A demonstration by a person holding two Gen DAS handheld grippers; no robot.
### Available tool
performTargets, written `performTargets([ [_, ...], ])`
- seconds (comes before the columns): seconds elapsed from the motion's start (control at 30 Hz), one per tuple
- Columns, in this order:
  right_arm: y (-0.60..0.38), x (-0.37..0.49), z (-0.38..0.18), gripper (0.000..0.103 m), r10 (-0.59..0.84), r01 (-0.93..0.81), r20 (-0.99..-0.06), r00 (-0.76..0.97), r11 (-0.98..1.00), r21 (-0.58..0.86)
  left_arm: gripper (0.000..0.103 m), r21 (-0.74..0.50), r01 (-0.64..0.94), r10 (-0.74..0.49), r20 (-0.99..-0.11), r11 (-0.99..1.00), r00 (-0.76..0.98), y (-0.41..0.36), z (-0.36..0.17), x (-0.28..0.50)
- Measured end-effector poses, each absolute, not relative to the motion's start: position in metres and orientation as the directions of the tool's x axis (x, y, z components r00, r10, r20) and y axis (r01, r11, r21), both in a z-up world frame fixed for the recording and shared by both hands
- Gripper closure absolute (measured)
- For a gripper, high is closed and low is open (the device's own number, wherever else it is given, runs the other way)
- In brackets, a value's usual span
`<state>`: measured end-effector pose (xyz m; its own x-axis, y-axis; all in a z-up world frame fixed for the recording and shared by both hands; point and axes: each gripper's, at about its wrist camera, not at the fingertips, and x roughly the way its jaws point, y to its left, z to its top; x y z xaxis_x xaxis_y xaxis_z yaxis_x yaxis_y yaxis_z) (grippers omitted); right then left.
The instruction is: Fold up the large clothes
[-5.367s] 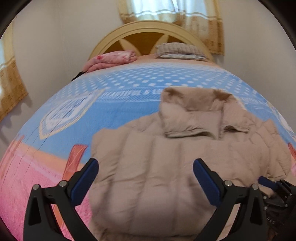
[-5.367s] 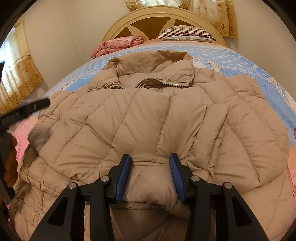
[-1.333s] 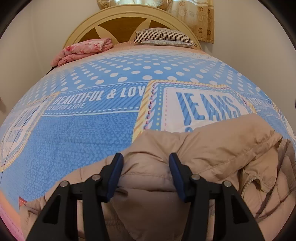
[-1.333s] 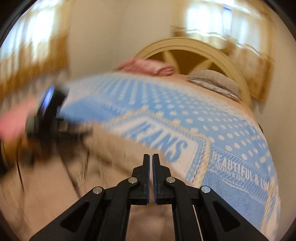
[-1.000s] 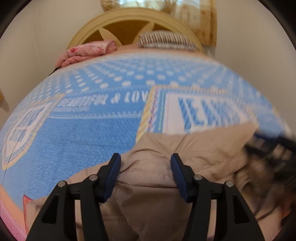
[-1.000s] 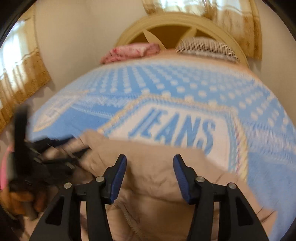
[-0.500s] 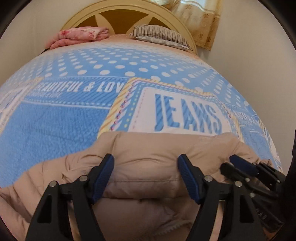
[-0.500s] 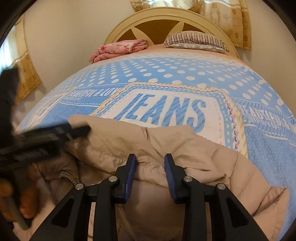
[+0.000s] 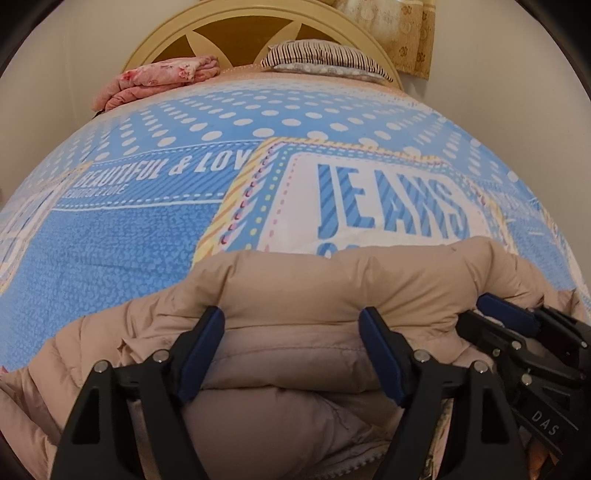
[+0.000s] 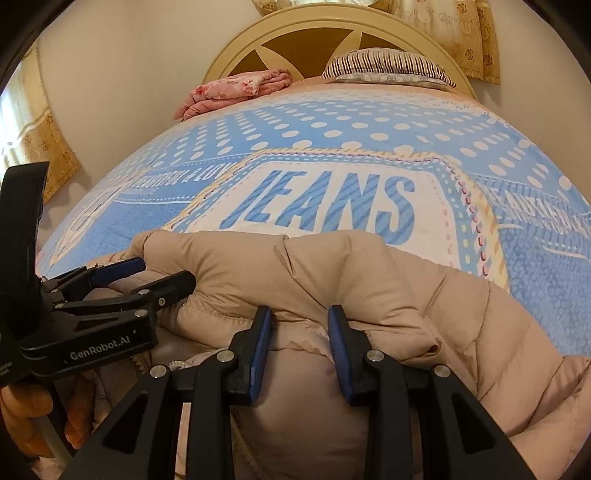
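A beige puffer jacket (image 9: 295,280) lies folded over on itself on the blue patterned bed cover (image 9: 129,240), its rolled far edge just below the "JEANS" print. My left gripper (image 9: 291,321) has its jaws opening wide, with the fold's edge between them but not pinched. It also shows at the left of the right wrist view as the left gripper (image 10: 162,271). My right gripper (image 10: 299,325) is shut on a bunch of the jacket (image 10: 332,266) at the same fold. From the left wrist view the right gripper (image 9: 476,310) sits close on the right.
A folded pink blanket (image 9: 159,79) and a striped pillow (image 9: 321,55) lie at the curved wooden headboard (image 9: 236,26). A hand (image 10: 22,406) holds the left tool. Curtains (image 10: 40,147) hang on the left wall. Bed cover (image 10: 535,258) stretches beyond the jacket.
The jacket, earlier spread flat with its collar far, is now folded over. Left jaws widened around the fold; right jaws narrowed onto it. Both grippers sank toward the jacket.
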<state>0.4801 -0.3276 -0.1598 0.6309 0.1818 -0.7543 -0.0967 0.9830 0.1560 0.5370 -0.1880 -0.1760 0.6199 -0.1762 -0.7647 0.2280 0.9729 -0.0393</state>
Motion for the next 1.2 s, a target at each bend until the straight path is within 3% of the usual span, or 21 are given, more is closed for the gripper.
performTargets([
  [1.2,-0.3229,0.4882,-0.1696,0.070,0.154,-0.082,-0.789,0.595,0.988,0.132,0.020,0.038,0.228,-0.114,-0.778,0.973,0.618,-0.1970,-0.1848,0.5416],
])
